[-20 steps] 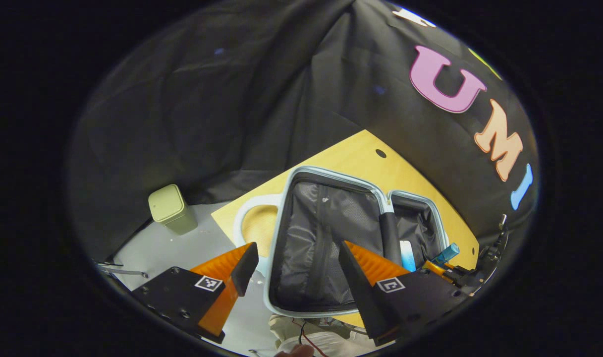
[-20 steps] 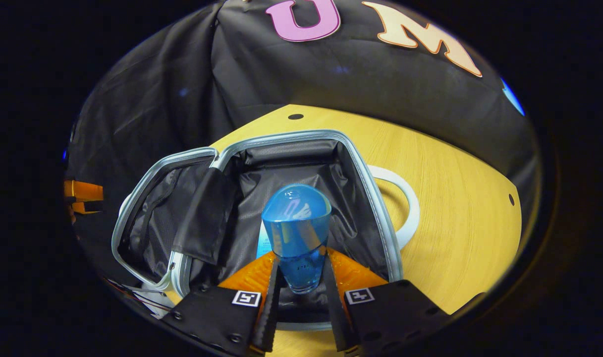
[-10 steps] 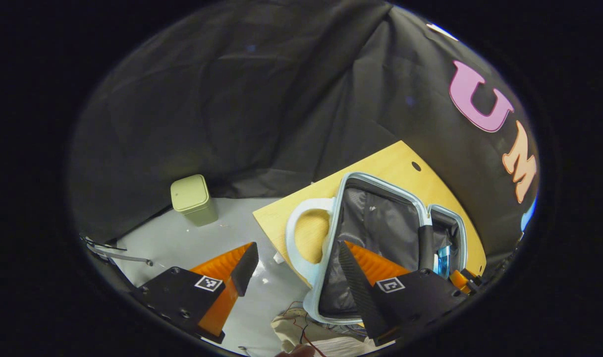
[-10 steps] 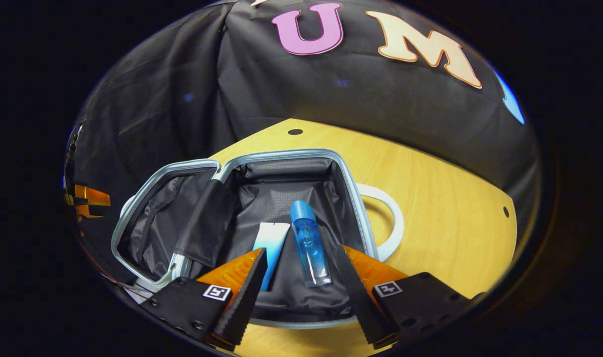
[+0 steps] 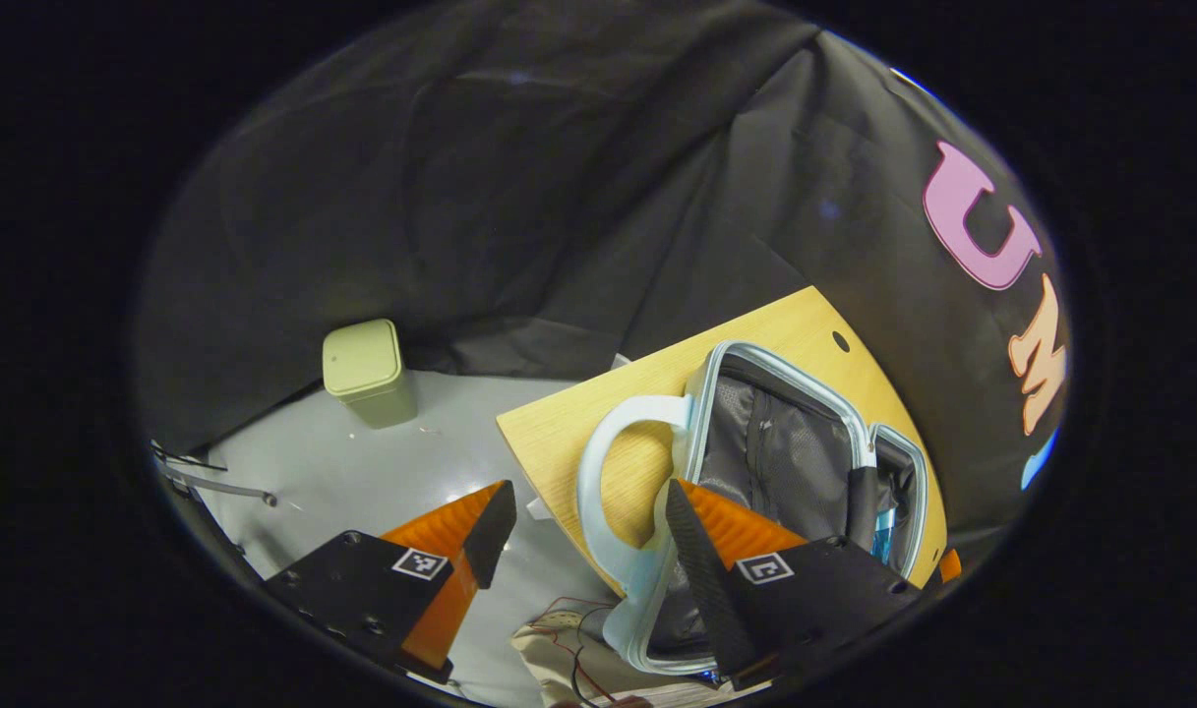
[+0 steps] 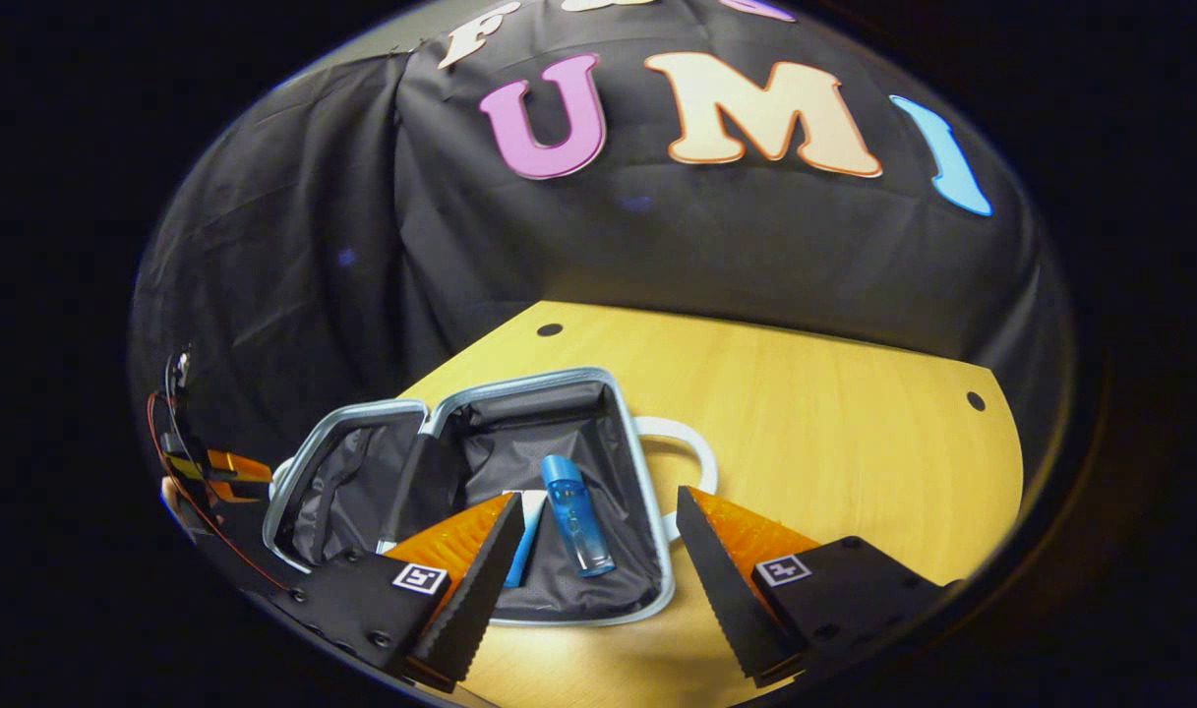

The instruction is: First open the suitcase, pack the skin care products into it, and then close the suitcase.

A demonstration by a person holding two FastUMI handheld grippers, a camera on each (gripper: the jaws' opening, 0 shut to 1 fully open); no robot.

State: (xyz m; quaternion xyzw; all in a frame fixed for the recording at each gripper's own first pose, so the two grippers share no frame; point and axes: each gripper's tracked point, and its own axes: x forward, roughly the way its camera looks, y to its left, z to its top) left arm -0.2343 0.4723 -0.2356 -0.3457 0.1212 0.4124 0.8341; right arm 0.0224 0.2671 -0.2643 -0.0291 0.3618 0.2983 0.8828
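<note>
The pale blue suitcase [image 6: 480, 388] lies open on the wooden table [image 6: 834, 442], both dark-lined halves facing up. In its right half rest a clear blue bottle [image 6: 576, 513] and a white-and-blue tube [image 6: 525, 536], side by side. My right gripper [image 6: 593, 560] hangs open above the table's near edge, nothing between its fingers. In the left gripper view the suitcase [image 5: 795, 369] sits to the right, with its white handle [image 5: 608, 462] facing me. My left gripper [image 5: 583, 526] is open and empty near that handle. The left gripper [image 6: 214, 472] also appears at the far left of the right gripper view.
A pale green bin [image 5: 367, 369] stands on the grey floor [image 5: 362, 462] beside the table's left corner. Thin red wires [image 5: 568, 629] and a light cloth lie below the suitcase's near end. The table's right half [image 6: 854, 413] is bare wood.
My right gripper opened and let go of the blue bottle, which now lies in the suitcase beside the tube; it then drew back and up. My left gripper swung left, away from the suitcase.
</note>
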